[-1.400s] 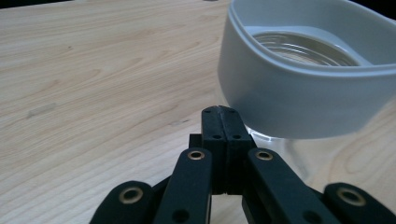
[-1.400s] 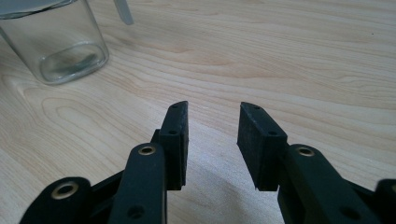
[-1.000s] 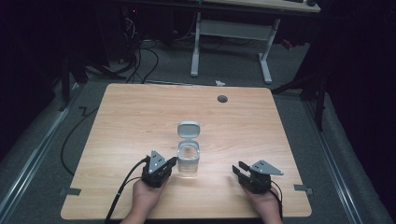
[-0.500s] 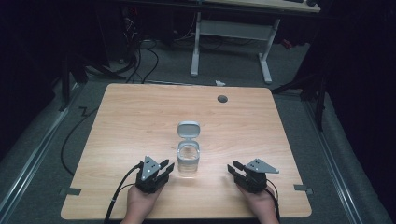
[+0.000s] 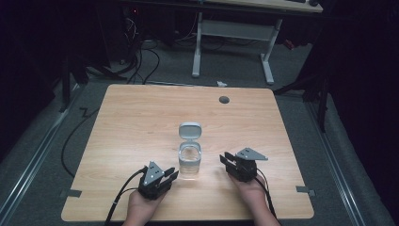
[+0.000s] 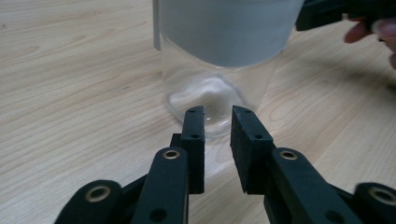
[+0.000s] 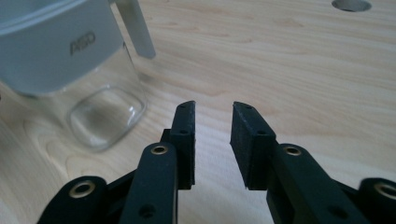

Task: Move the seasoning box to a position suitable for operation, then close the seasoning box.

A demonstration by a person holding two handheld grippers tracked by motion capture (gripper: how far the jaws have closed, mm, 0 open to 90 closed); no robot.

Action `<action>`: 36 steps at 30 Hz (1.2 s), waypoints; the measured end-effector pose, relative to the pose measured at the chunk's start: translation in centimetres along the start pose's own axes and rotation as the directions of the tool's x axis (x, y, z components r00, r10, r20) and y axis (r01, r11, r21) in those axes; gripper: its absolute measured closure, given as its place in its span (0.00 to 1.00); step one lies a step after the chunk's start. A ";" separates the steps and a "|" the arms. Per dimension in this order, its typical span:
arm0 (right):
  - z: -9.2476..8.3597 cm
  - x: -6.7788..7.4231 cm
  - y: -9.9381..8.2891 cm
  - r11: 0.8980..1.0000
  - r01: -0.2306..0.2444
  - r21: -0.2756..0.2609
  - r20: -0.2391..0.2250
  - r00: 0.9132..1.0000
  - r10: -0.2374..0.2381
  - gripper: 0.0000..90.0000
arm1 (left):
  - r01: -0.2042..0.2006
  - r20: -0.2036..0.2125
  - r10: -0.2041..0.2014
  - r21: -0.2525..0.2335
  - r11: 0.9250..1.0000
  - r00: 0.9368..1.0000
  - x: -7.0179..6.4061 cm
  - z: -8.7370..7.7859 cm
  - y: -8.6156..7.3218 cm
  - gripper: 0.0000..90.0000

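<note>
A clear glass jar point(image 5: 190, 162) with a grey collar stands at the table's middle, its grey flip lid point(image 5: 190, 130) tipped back and open. My left gripper point(image 5: 172, 175) lies low just left of the jar's base point(image 6: 219, 93). Its jaws are open with a narrow gap, have just been closing, and have nothing between them point(image 6: 217, 114). My right gripper point(image 5: 227, 159) sits to the jar's right, apart from it. It is open, has just been closing, and its jaws point(image 7: 214, 109) are empty. The jar point(image 7: 93, 112) is off to the left in the right gripper view.
The wooden table point(image 5: 141, 122) has a round cable hole point(image 5: 224, 99) at the back right and tape marks point(image 5: 70, 193) near the front corners. A white desk frame point(image 5: 235, 33) and floor cables point(image 5: 141, 56) lie beyond the far edge.
The left gripper's jaws were shut beside the jar and now stand apart. The right gripper has moved left and forward, closer to the jar, with its jaws narrower.
</note>
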State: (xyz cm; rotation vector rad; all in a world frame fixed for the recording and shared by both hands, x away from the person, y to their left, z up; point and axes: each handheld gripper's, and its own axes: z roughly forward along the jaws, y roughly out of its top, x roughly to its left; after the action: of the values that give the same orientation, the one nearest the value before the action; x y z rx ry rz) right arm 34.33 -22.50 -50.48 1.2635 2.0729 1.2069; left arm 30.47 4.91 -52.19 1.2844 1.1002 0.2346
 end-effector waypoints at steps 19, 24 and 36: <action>2.9 1.0 5.8 0.996 0.059 -0.061 -0.029 0.998 -0.060 1.00 | -0.010 0.027 0.010 0.010 1.000 1.000 -1.0 1.4 -1.0 1.00; 3.5 1.2 6.9 0.994 0.069 -0.080 -0.026 0.997 -0.071 1.00 | -0.004 0.027 0.004 0.017 1.000 1.000 -0.9 1.9 -1.2 1.00; 4.3 1.4 9.2 0.990 0.073 -0.121 -0.028 0.997 -0.076 1.00 | 0.006 0.025 -0.006 0.024 1.000 1.000 -0.8 2.3 -1.4 1.00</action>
State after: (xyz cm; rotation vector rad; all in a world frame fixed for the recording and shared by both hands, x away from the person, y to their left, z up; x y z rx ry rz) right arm 41.32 -17.44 -44.88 1.1096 2.0191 1.3048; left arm 31.23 2.46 -53.22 1.3018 1.0884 0.2014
